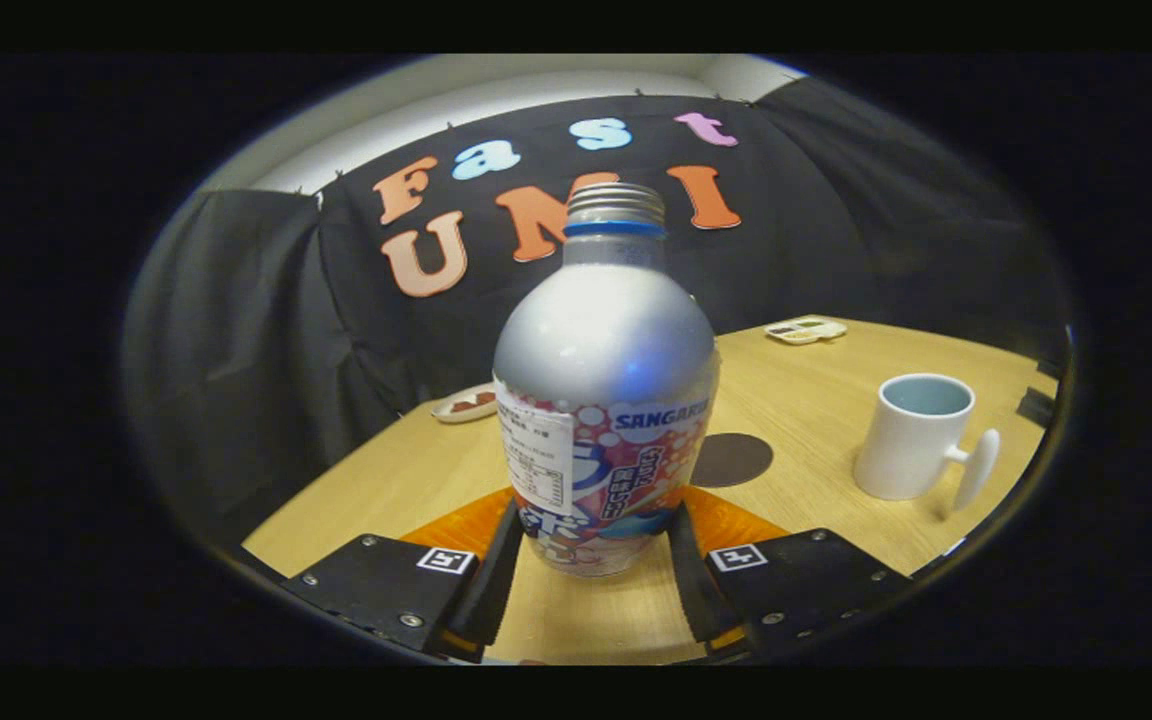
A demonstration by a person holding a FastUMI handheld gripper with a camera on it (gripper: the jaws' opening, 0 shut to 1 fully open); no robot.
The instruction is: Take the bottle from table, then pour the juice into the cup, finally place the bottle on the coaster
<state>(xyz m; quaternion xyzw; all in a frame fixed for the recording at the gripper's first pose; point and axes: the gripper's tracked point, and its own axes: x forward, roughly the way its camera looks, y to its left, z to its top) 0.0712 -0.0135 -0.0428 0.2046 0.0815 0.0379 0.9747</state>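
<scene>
A silver bottle (604, 350) with a colourful label, a blue neck ring and a bare threaded neck stands upright between my fingers. My gripper (596, 520) is shut on the bottle's lower body, one finger pressing on each side. I cannot tell whether its base touches the wooden table (816, 390). Just beyond the bottle to the right, a dark round coaster (733, 459) lies flat on the table. Further right of it stands a white cup (911, 437), open side up, with its handle turned toward the right.
A small white dish (806, 329) with bits in it sits at the table's far right. Another small dish (464, 404) lies at the far left, by the black cloth wall. The table's left edge runs close beside the left finger.
</scene>
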